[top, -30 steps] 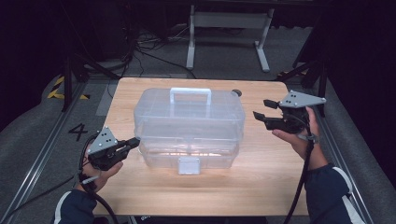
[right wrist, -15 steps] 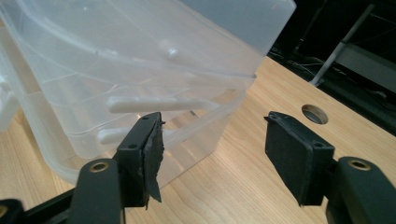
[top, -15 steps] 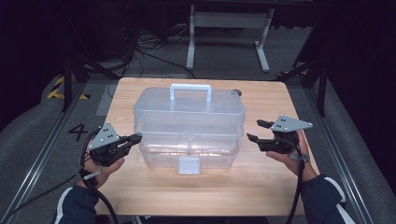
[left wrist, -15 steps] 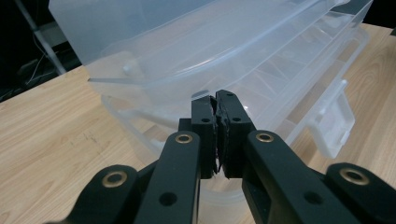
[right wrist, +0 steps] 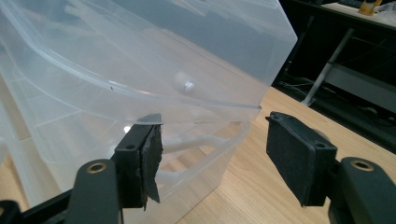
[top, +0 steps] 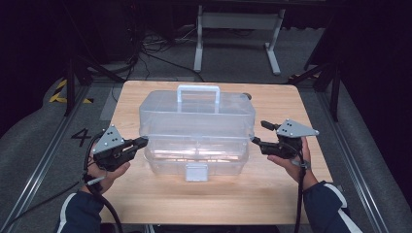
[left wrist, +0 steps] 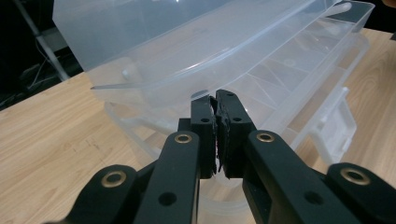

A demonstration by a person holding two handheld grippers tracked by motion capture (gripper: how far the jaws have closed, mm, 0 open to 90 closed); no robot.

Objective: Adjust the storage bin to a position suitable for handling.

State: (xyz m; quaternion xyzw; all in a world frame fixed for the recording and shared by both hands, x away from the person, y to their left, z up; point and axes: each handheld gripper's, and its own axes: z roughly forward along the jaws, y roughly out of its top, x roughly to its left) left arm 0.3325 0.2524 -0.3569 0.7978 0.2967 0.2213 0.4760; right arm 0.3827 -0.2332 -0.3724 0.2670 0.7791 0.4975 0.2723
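From above, a clear plastic storage box (top: 197,131) sits in the middle of the wooden table (top: 272,194), its white handle (top: 197,92) toward the far edge and a white latch (top: 196,171) toward your near edge. The upper tiers stand raised and shifted back over the bottom tray. Your left gripper (top: 141,142) lies level at the box's left end, jaws closed with nothing between them, tips just beside the box wall. Your right gripper (top: 260,133) lies level at the box's right end, jaws apart.

In the left gripper view, the left gripper (left wrist: 215,100) has its pads pressed together, with the box (left wrist: 261,56) just ahead and its divided compartments visible through the plastic.

In the right gripper view, the right gripper (right wrist: 212,140) has its jaws standing wide, having just been opening. The box's (right wrist: 116,60) corner reaches between them, and one pad sits close under the raised tier's edge; you cannot tell whether it touches.
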